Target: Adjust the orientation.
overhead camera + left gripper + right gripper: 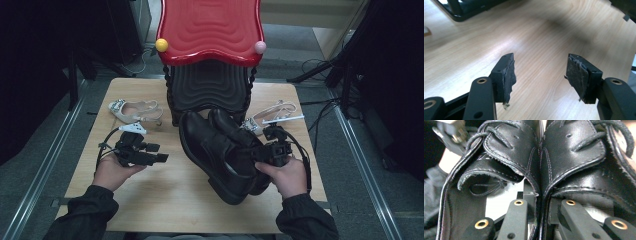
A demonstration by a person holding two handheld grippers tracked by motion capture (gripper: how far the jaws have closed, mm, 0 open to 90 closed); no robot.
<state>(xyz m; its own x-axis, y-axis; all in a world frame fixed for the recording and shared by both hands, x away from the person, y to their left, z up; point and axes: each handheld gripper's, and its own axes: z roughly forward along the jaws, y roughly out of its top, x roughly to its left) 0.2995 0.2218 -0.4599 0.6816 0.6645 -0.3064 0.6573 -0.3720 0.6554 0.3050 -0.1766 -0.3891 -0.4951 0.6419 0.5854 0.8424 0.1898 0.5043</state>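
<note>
Two black leather lace-up shoes (207, 150) lie side by side in the middle of the wooden table (165, 205), toes toward the far side. My right gripper (261, 156) is shut on their two touching inner collar edges; in the right gripper view one jaw sits inside each shoe (506, 150), with the right gripper (540, 202) pinching both leather walls together. I cannot tell whether the shoes rest on the table or are raised. My left gripper (161, 153) hovers left of the shoes, open. In the left gripper view this gripper (540, 75) holds nothing above bare wood.
A red-topped stand (210, 25) with a black lower tier (210, 87) stands at the table's far edge, a yellow knob (161, 45) and a pink knob (260, 47) on its corners. White sandals lie at far left (132, 110) and far right (272, 116).
</note>
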